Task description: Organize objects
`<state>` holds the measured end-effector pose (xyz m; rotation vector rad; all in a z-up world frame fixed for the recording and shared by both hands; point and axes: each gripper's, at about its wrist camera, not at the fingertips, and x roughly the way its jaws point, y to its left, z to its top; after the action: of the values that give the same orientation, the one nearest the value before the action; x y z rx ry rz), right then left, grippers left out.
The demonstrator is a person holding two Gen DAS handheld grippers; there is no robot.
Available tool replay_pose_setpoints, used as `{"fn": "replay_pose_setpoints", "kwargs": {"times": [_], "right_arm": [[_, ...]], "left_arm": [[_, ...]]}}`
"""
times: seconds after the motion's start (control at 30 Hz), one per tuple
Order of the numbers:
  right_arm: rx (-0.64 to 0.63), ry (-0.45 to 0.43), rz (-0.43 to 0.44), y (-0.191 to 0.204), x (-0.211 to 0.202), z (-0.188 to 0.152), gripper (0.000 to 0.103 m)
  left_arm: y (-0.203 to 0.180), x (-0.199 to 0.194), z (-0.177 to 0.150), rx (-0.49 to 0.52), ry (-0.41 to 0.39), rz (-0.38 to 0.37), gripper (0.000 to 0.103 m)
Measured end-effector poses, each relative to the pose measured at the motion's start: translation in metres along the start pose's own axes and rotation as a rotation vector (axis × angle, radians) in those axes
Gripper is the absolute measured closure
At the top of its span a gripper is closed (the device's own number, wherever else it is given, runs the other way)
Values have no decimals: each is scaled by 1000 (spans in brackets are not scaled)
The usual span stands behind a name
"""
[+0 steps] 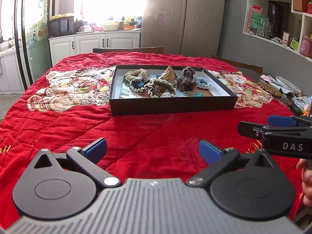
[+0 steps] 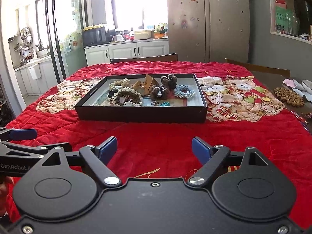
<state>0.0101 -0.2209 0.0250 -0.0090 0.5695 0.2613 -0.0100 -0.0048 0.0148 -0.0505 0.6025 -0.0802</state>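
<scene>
A shallow black box [image 1: 171,105] [image 2: 140,113] sits mid-table on the red quilt. Inside lie a cream scrunchie [image 1: 135,74] [image 2: 119,83], a fuzzy brown scrunchie [image 1: 186,80] [image 2: 167,87], a pale blue scrunchie [image 1: 203,82] [image 2: 184,92], tan folded card pieces [image 1: 169,74] [image 2: 147,83] and binder clips [image 1: 192,94] [image 2: 161,103]. My left gripper [image 1: 153,150] [image 2: 39,139] hovers open over bare quilt, short of the box. My right gripper [image 2: 154,149] [image 1: 259,125] is beside it, open wide, nothing between its blue pads.
A cork trivet [image 1: 270,88] [image 2: 288,95], a plate [image 1: 286,85] and small wrapped items lie at the table's right edge. Wooden chair backs [image 1: 128,49] stand behind the far side. A person's hand [image 1: 307,179] holds the right gripper's handle.
</scene>
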Motion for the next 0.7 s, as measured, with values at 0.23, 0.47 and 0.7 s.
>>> {"fn": "replay_pose_setpoints", "kwargs": {"times": [0.23,0.47,0.7], "right_arm": [[3,5,-1,0,1,-1,20],[0,12,6,0,2,-2,19],[2,17,9,1,2,-2,19]], "left_arm": [[-2,0,-2,8,4,-12,0],[-2,1,-2,4,10,-13,0],[-2,1,-2,6,16,-14,0]]}}
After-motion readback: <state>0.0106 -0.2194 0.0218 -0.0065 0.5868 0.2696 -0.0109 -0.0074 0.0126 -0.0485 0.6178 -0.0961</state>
